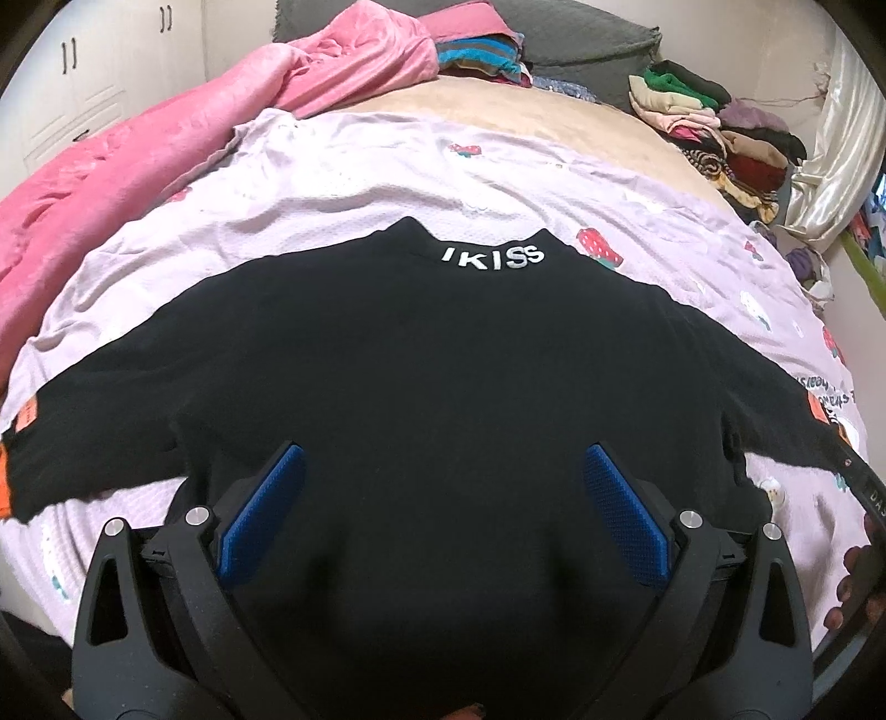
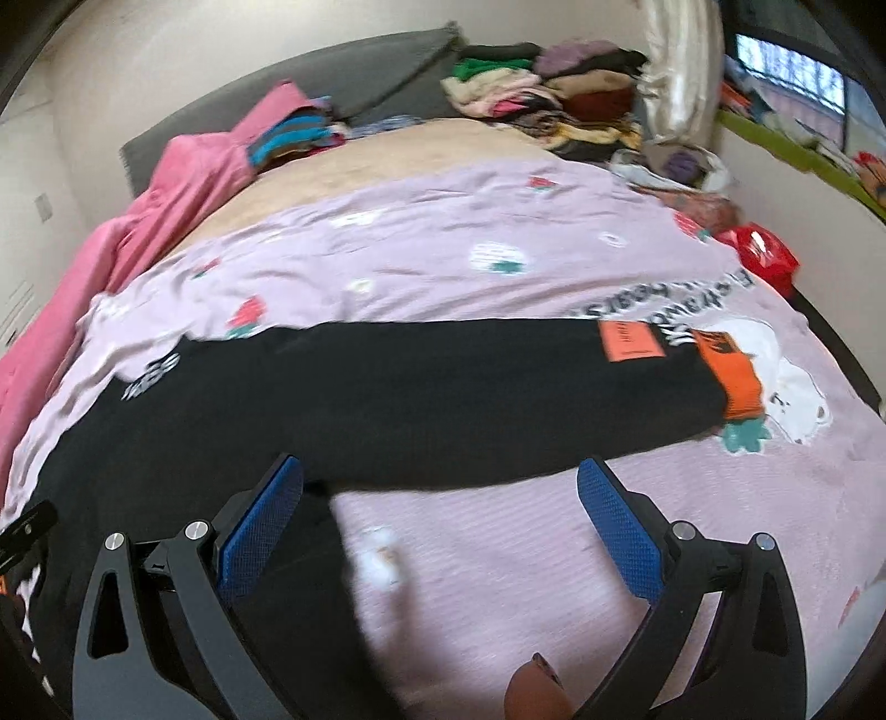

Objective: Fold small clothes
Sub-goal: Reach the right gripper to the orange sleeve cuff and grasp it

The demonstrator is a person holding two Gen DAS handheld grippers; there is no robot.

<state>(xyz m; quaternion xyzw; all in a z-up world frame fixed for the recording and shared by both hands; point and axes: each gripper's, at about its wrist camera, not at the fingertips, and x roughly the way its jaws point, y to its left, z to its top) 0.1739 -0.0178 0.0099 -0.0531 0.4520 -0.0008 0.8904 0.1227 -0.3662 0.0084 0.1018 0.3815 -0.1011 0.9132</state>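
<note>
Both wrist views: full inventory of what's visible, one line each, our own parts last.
black sweater: 1, black with white collar lettering, spread flat on the sheet, sleeves out
orange cuff: 1 clear, orange, end of the sleeve nearest the right gripper
orange patch: 1, orange, on that sleeve near the cuff
lilac sheet: 1, lilac with strawberry prints, under the sweater
pink blanket: 1, pink, bunched along one bed edge
folded clothes pile: 1 pile, mixed colours, far corner
grey pillows: count unclear, grey, bed head
red bag: 1, red, bed edge
left gripper: 1, black, blue pads, open above the sweater
right gripper: 1, same, open by the sleeve
</note>
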